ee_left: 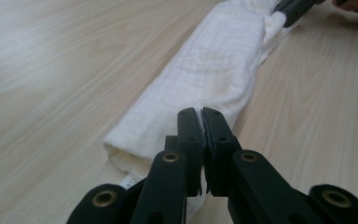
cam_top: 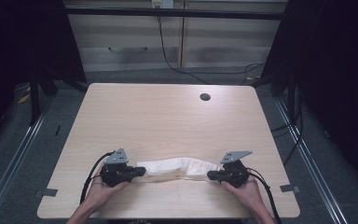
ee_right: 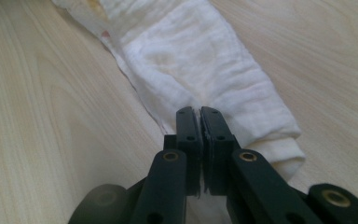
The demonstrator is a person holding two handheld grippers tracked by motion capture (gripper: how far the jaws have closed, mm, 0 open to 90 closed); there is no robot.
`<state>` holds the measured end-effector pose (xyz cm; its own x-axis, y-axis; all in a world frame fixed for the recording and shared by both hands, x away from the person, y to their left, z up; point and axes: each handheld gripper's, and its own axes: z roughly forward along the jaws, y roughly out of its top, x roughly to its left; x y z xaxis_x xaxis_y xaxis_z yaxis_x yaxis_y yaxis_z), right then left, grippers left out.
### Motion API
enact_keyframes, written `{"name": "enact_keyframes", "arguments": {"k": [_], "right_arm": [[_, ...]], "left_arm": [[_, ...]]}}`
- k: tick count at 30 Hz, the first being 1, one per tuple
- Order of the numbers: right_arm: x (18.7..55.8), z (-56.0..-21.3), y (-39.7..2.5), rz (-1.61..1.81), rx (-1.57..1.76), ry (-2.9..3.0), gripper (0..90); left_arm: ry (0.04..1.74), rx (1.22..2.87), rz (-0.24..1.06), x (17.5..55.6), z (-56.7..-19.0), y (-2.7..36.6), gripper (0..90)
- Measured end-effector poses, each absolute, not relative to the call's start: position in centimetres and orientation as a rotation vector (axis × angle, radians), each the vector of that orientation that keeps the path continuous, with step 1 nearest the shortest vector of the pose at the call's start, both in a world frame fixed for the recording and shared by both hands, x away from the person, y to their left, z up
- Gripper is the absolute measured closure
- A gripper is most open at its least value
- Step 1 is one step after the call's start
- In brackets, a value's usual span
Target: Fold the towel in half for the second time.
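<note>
With both the left gripper (cam_top: 139, 171) and right gripper (cam_top: 210, 175) fingers pinched on thin edges at opposite ends of the rolled white cloth (cam_top: 177, 167), a hard outward pull could slip the fabric free.

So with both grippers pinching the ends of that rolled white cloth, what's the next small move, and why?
Probably lift both ends together and draw them slightly apart. The left gripper and right gripper are each shut on an end of the cloth, which lies bunched and bowed on the table, so gentle tension should straighten it.
</note>
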<state>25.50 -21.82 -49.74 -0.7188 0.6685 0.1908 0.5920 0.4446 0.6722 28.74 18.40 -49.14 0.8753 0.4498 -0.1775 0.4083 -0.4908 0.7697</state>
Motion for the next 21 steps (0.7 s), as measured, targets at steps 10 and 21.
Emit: {"name": "enact_keyframes", "arguments": {"k": [10,21], "right_arm": [[25.9,-49.5,-22.5,1.087,1.138,2.557,87.2],[25.2,-49.2,-23.1,1.017,1.136,2.482,86.9]], "left_arm": [[0.617,2.19,0.104,28.6,-50.2,18.1,86.9],[0.634,2.178,0.11,28.5,-50.4,18.2,86.9]]}}
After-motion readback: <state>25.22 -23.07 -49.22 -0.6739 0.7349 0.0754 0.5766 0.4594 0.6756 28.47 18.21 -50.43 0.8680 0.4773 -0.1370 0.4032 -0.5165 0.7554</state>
